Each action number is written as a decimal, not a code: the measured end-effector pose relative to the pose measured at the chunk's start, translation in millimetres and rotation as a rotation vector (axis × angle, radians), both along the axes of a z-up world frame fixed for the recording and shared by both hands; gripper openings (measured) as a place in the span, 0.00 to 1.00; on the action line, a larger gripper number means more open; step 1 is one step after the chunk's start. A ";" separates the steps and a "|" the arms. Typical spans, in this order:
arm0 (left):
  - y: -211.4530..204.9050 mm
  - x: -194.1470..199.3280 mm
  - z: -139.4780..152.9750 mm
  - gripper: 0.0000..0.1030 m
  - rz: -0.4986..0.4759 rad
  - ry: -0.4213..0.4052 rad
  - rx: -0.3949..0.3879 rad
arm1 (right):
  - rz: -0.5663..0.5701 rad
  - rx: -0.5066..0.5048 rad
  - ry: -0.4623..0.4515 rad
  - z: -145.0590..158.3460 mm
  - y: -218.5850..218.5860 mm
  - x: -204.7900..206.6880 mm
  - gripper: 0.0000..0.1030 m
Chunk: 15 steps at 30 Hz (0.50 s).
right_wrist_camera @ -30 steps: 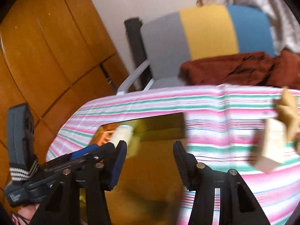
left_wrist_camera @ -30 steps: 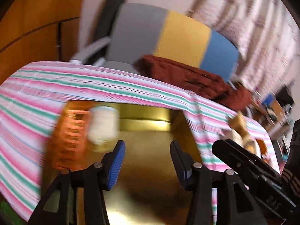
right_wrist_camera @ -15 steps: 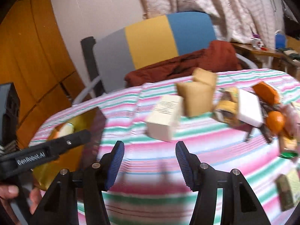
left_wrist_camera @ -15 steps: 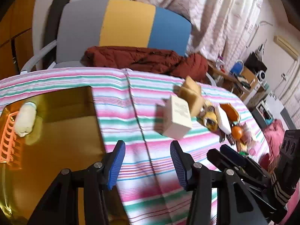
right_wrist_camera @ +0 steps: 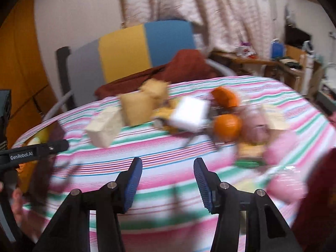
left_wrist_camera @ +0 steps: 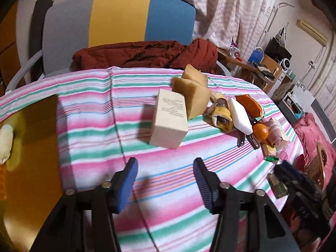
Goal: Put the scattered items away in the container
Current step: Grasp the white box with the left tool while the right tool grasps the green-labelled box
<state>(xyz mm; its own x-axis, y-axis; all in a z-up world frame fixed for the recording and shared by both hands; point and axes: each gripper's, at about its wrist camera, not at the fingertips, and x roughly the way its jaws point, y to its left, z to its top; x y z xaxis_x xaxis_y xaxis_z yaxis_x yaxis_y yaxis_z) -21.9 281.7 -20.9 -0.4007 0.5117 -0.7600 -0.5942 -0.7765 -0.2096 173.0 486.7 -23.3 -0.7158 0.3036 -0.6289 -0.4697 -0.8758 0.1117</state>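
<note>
Both cameras have swung off the gold tray [left_wrist_camera: 29, 147] and onto the heap of loose things further along the striped tablecloth [left_wrist_camera: 100, 130]; a second ago that tray filled our view, now only its edge shows at the left of the left wrist view, with 1 pale roll [left_wrist_camera: 5, 142] lying in it.

Our left gripper [left_wrist_camera: 164, 178] has just been widening its jaws, and they stand released with nothing between them. Our right gripper [right_wrist_camera: 168, 177] has just been narrowing a little, yet it too is released and empty.

We judge the step to be reaching for the next item. The cream box [left_wrist_camera: 169, 119] sits nearest the left gripper, tilted and leaning on 2 tan sponges [left_wrist_camera: 196, 98], so we should come at it across its narrow faces and square the pads before closing, or it may tip.

Beyond it lie a white bar [left_wrist_camera: 240, 115], an orange ball [left_wrist_camera: 260, 131] and smaller bits we cannot make out. For the right gripper the orange ball [right_wrist_camera: 227, 127] looks likely to roll, so we would close on it slowly
</note>
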 end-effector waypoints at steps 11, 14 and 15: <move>40.1 -46.3 -7.7 0.56 -0.008 0.009 -0.074 | -0.060 -0.080 -0.112 -31.6 52.4 42.4 0.66; 46.0 -52.6 -10.2 0.56 -0.012 0.016 -0.106 | -0.053 -0.081 -0.148 -43.8 48.5 40.2 0.59; 47.7 -53.5 -10.8 0.56 -0.018 0.017 -0.113 | -0.054 -0.085 -0.161 -48.7 47.9 37.8 0.46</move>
<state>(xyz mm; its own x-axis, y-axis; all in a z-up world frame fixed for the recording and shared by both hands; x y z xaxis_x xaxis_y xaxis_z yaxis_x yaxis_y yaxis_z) -75.4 329.4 -31.7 -0.4055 0.4300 -0.8066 -0.6107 -0.7840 -0.1109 210.8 534.6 -72.0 -0.5882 0.2801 -0.7587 -0.5336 -0.8393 0.1039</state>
